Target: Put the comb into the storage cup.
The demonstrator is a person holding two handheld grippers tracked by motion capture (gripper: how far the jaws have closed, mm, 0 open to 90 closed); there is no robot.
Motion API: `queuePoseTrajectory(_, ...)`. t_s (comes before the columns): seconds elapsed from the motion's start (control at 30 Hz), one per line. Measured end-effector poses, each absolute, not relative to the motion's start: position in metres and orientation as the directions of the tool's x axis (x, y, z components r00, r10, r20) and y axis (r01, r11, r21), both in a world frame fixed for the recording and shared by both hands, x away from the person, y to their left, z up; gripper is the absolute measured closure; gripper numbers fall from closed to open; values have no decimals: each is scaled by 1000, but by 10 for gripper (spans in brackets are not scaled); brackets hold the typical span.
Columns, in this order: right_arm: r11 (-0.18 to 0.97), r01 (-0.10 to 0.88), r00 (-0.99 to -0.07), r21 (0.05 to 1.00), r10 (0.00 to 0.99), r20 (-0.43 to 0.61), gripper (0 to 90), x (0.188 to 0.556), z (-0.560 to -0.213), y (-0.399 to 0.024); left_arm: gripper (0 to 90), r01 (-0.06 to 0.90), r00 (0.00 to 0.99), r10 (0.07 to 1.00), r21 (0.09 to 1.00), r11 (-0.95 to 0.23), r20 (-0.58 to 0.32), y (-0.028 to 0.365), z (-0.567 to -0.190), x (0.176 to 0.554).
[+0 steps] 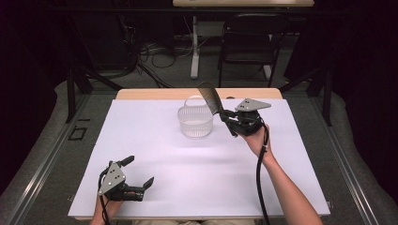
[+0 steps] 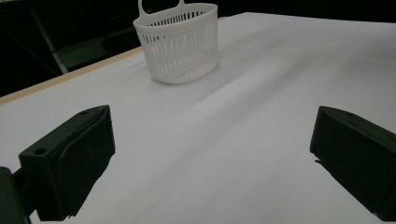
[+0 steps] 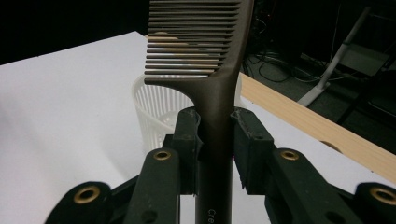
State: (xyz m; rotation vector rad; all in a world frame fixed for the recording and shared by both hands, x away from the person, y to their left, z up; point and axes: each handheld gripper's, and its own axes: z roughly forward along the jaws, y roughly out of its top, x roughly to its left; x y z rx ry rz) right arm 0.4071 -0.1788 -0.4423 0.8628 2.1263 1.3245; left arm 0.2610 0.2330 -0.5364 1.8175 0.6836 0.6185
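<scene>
three pale letters, "cre", show on the comb (image 3: 212,93) handle.

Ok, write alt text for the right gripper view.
The right gripper clamps the handle of a dark comb, teeth pointing left. Behind it a white slotted basket stands on the white table.

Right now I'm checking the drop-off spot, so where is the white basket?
In the high view the basket stands on the white table near its far edge, about mid-width, just left of the comb held in the right tool.
</scene>
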Motion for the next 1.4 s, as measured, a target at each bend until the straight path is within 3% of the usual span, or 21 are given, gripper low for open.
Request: queuePoseTrajectory(1.4, 332, 208, -689, 920, 717, -103, 727, 431, -427, -170, 2, 163, 700, 709, 945, -283, 92, 233, -537, 261)
